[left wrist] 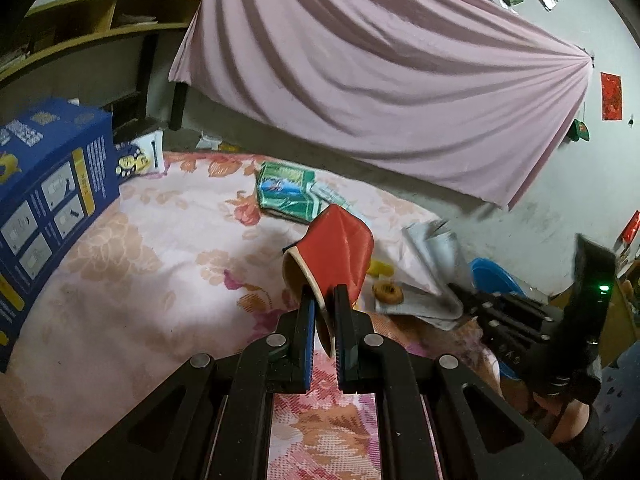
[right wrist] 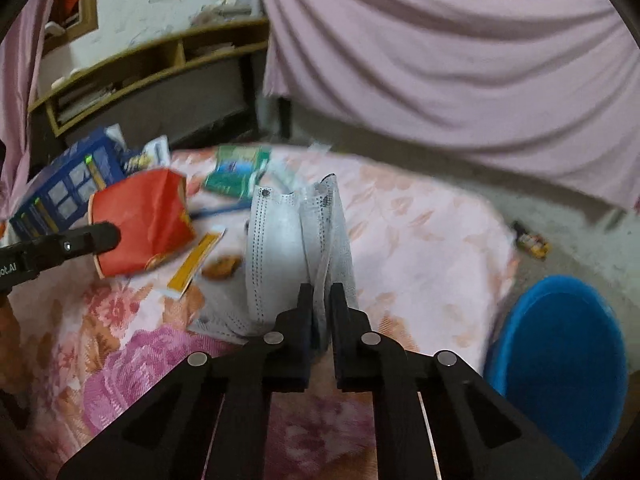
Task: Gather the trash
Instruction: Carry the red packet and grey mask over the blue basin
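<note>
On the bed (right wrist: pixel 420 240), the carton (right wrist: pixel 140 220) sits in the left gripper (left wrist: pixel 324 300), left of the mask (right wrist: pixel 288 248) in the right gripper (right wrist: pixel 320 296). Between carton and mask lie a sachet (right wrist: pixel 196 260) and a cookie (right wrist: pixel 222 267). A packet (right wrist: pixel 236 172) lies behind them, a box (right wrist: pixel 68 188) at far left. A tub (right wrist: pixel 560 360) stands off the bed's right side, with a curtain (right wrist: pixel 460 60) hanging behind the bed.

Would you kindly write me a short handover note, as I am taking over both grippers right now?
Left gripper: shut on the red paper cup, lifted over the bed.
Right gripper: shut on the white face mask.
Blue bin: beside the bed, by the right gripper.
Done: two pieces picked up, neither binned yet.
Left: drop both, then the green packet, yellow sachet and brown snack on the bedsheet.
</note>
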The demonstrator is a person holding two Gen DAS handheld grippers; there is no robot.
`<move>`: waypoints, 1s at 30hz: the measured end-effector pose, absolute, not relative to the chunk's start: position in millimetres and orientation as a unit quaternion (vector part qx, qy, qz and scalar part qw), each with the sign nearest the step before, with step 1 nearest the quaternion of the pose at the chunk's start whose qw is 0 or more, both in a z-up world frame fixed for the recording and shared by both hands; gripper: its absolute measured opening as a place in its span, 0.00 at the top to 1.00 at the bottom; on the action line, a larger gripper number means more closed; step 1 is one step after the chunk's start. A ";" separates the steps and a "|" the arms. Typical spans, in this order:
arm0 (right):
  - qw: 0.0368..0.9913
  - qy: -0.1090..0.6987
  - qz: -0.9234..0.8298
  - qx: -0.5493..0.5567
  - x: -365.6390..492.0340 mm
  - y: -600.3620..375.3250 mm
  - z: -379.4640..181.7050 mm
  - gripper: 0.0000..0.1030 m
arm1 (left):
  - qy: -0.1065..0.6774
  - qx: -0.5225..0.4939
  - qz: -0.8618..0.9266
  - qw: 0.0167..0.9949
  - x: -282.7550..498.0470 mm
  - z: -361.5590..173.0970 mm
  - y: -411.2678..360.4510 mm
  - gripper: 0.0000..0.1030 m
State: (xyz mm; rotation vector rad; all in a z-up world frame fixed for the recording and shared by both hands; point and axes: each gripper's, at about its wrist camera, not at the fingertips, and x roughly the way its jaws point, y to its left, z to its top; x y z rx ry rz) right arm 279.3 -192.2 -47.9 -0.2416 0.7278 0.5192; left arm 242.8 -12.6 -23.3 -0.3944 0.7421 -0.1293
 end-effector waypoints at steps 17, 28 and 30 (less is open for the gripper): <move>0.942 0.224 0.169 -0.186 248.6 -216.7 -9.0 0.94 | 0.342 -0.167 -0.081 0.921 247.5 -6.7 -42.7 0.94; 0.934 0.247 0.180 -0.185 250.5 -222.1 -19.8 0.94 | 0.361 -0.166 -0.160 0.903 258.7 -15.6 -81.6 0.94; 0.932 0.252 0.181 -0.188 251.2 -221.4 -22.8 0.94 | 0.370 -0.158 -0.167 0.900 261.1 -19.8 -88.2 0.94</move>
